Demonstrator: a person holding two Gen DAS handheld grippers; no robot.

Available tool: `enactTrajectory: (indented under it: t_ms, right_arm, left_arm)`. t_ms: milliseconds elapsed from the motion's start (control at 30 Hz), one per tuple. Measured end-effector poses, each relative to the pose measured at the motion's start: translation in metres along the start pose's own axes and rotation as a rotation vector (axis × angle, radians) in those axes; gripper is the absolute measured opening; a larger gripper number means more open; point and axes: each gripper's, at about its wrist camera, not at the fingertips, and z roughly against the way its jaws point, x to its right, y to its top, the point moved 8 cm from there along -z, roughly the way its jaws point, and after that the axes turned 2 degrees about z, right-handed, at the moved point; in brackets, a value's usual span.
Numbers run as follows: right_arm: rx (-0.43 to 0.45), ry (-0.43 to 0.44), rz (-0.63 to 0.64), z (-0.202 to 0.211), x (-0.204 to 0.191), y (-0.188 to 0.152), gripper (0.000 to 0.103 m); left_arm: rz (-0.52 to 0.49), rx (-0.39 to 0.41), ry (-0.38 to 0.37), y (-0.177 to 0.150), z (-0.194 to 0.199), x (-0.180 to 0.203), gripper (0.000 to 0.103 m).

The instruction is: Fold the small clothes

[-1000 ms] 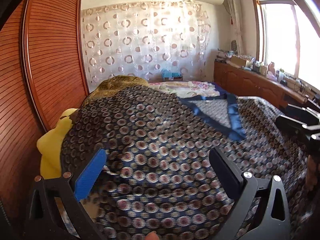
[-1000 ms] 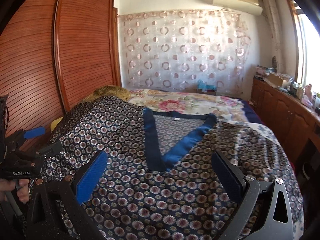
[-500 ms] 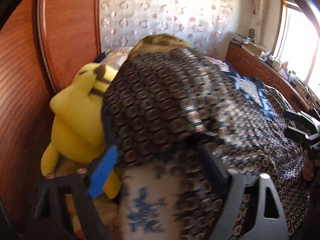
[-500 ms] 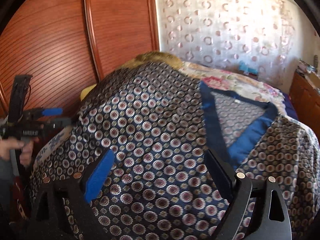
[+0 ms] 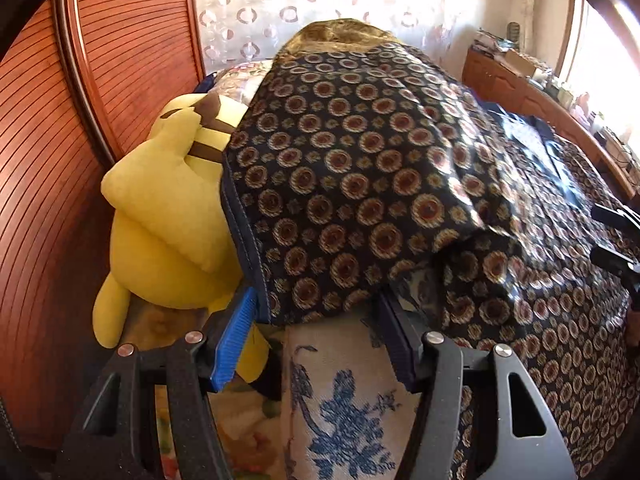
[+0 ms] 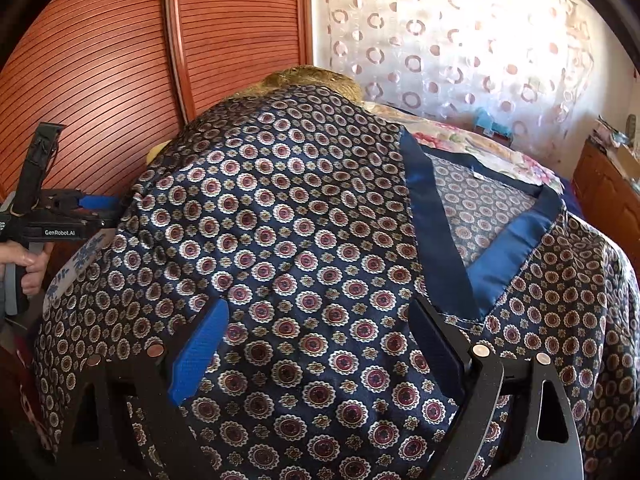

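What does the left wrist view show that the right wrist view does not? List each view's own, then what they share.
Left wrist only: the whole yellow plush toy beside the sleeve hem, and the white cloth with blue flowers filling the space under the left gripper, whose jaws have just been closing around the hem.

Right wrist only: the shirt's blue satin V-neck trim and the open right gripper.

Both: the navy medallion-print shirt, the slatted wooden doors and the circle-print curtain.
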Motion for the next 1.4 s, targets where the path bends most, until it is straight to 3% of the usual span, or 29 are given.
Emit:
enactTrajectory:
  t_ms: [33,133,167,200,367,500,733,900,933,1000,1033,1100,1200,1267,1400]
  right_arm:
    - [-0.010,-0.002,-0.011,-0.002,0.002,-0.002,0.092]
    - [-0.031,-0.004,-0.034,-0.011,0.005,-0.002,0.092]
    - [-0.030,-0.005,-0.037,-0.017,0.005,-0.001,0.092]
    - [-0.029,-0.006,-0.041,-0.018,0.006,0.000,0.092]
    - [-0.040,-0.010,-0.061,-0.023,0.009,0.000,0.089]
    - [-0.042,-0.016,-0.066,-0.024,0.008,0.000,0.088]
    - [-0.037,-0.029,-0.076,-0.025,0.012,-0.002,0.088]
    - [-0.035,-0.030,-0.083,-0.024,0.012,-0.003,0.088]
    - [-0.032,-0.031,-0.085,-0.023,0.013,-0.003,0.088]
    - [-0.029,-0.033,-0.088,-0.022,0.013,-0.004,0.088]
    - [-0.029,-0.033,-0.090,-0.022,0.013,-0.004,0.088]
    - [-0.032,-0.032,-0.089,-0.022,0.012,-0.004,0.088]
    - [-0.034,-0.035,-0.085,-0.022,0.011,-0.003,0.088]
    - [-0.035,-0.037,-0.084,-0.022,0.010,-0.004,0.088]
    - [-0.038,-0.036,-0.084,-0.022,0.011,-0.003,0.088]
  left_arm:
    - [-0.006,0.002,0.005,0.002,-0.001,0.000,0.057]
    - [-0.041,0.018,0.022,0.007,-0.001,0.001,0.034]
    - [-0.052,0.025,0.039,0.008,0.000,0.001,0.025]
    - [-0.059,0.036,0.051,0.011,0.001,-0.002,0.008]
    - [-0.049,0.149,0.086,0.031,0.033,-0.005,0.004]
    - [-0.081,0.242,0.062,0.059,0.067,0.011,0.004]
    - [-0.194,0.314,-0.064,0.094,0.098,0.089,0.004]
    - [-0.271,0.324,-0.110,0.085,0.109,0.137,0.004]
    - [-0.275,0.322,-0.117,0.082,0.111,0.140,0.005]
    - [-0.277,0.321,-0.131,0.076,0.115,0.146,0.024]
    - [-0.269,0.324,-0.129,0.071,0.116,0.143,0.027]
    - [-0.245,0.324,-0.132,0.066,0.114,0.137,0.046]
    - [-0.179,0.328,-0.155,0.058,0.115,0.126,0.065]
    - [-0.142,0.325,-0.148,0.053,0.113,0.120,0.075]
    - [-0.094,0.338,-0.123,0.041,0.109,0.102,0.077]
